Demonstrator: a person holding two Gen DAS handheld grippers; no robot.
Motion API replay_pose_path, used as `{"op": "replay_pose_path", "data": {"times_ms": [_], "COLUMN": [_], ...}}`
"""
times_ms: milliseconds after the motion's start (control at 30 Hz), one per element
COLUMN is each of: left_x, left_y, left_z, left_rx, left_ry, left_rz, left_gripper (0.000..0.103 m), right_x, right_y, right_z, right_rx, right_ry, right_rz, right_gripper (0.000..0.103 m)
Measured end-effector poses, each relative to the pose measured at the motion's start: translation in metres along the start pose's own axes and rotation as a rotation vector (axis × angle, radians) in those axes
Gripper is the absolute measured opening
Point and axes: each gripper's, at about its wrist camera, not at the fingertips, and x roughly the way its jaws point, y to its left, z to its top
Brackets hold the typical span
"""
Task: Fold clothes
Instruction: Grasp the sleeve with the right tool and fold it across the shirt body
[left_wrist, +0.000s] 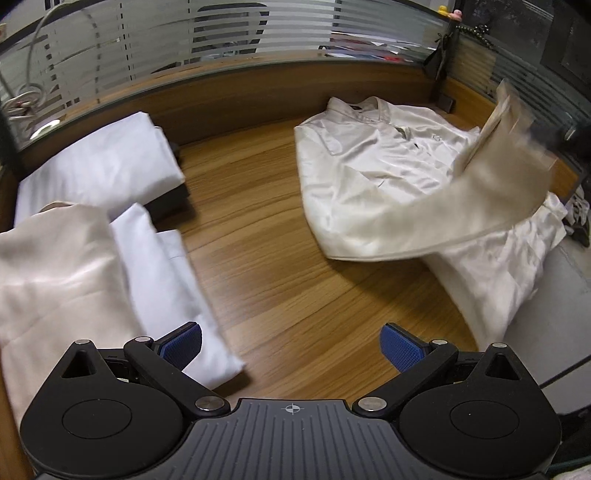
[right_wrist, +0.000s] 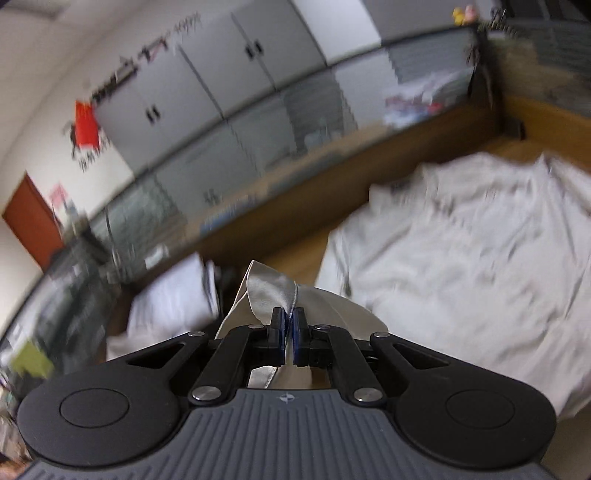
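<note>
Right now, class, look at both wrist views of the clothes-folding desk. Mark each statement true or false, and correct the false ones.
1. The right gripper is shut on a sleeve of the cream satin shirt. True.

2. The left gripper is clamped on a folded white cloth. False: it is open and holds nothing, above the wooden desk.

3. The cream satin shirt lies collar toward the frosted glass partition. True.

4. The raised sleeve lies flat on the desk. False: it is lifted above the shirt's body.

5. Folded white garments sit on the left side of the desk in the left wrist view. True.
</note>
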Motion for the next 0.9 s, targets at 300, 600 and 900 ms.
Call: {"op": "replay_pose_path", "data": {"times_ms": [300,600,900], "left_x": [0.032,0.062,0.087], "left_y": [-0.042,-0.076,-0.108], "left_z": [0.032,0.055,0.06], "left_rx": [0.039,0.066,0.073], "left_ry": [0.002,0.02,0.056], "left_rz": [-0.019,0.009,0.057], "left_gripper": [0.103,0.103,0.103], "right_x": [-0.049,-0.048,-0.032], "right_y": [-0.07,-0.169,-0.22], "right_z": [0.065,0.073,0.093], "right_rx": [0.037,0.122,0.135], "right_ry": [-0.159,-0.13,-0.139], "right_rz": [-0.111,-0.208,-0.221], "right_gripper": [0.004,0.004,0.005]}}
